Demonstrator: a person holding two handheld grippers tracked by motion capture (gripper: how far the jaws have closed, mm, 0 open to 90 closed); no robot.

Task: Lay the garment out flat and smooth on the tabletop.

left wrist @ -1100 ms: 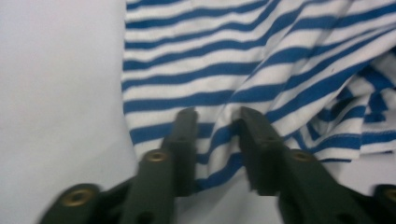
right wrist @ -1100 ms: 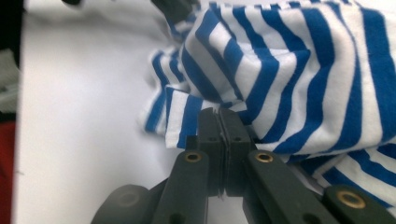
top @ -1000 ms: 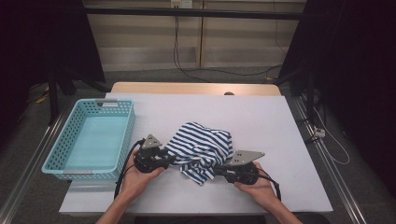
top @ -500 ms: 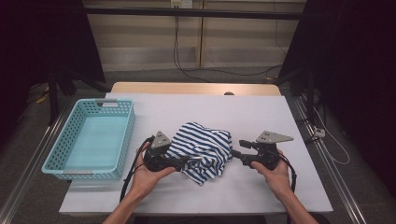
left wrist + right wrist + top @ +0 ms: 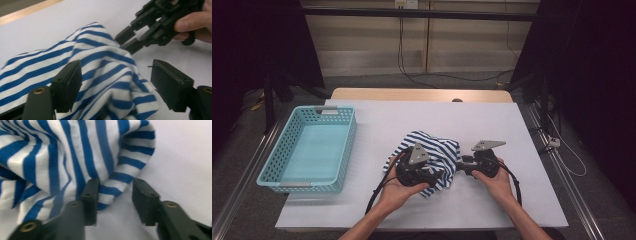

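Striped cloth (image 5: 432, 157), blue and white, is seen bunched in a loose heap on the white table (image 5: 377, 130), toward the near side and roughly at its middle, between the two hands. In the high view the left gripper (image 5: 438, 176) is held low at the heap's near left edge, with part of the fabric draped in front of it, and the right gripper (image 5: 460, 166) is brought in from the right so that its tips meet the heap's right edge.

In the left gripper view the left gripper (image 5: 116, 83) is shown with its jaws set wide apart; a fold of the striped cloth (image 5: 100, 75) lies between them, but the pads are not pressed on it. Its jaws have just been closing a little after a wider spread. Farther off in that view, the right gripper (image 5: 124, 40) is seen nosing against the cloth's far edge, held by fingers at the upper right.

In the right gripper view the right gripper (image 5: 115, 201) is shown with its jaws parted; a rounded fold of the striped cloth (image 5: 75, 157) sits partly in the gap, resting against the left jaw and clear of the right one. These jaws too have just been closing, and no clamp is made.

A turquoise plastic basket (image 5: 344, 150) stands well apart at the table's left side.
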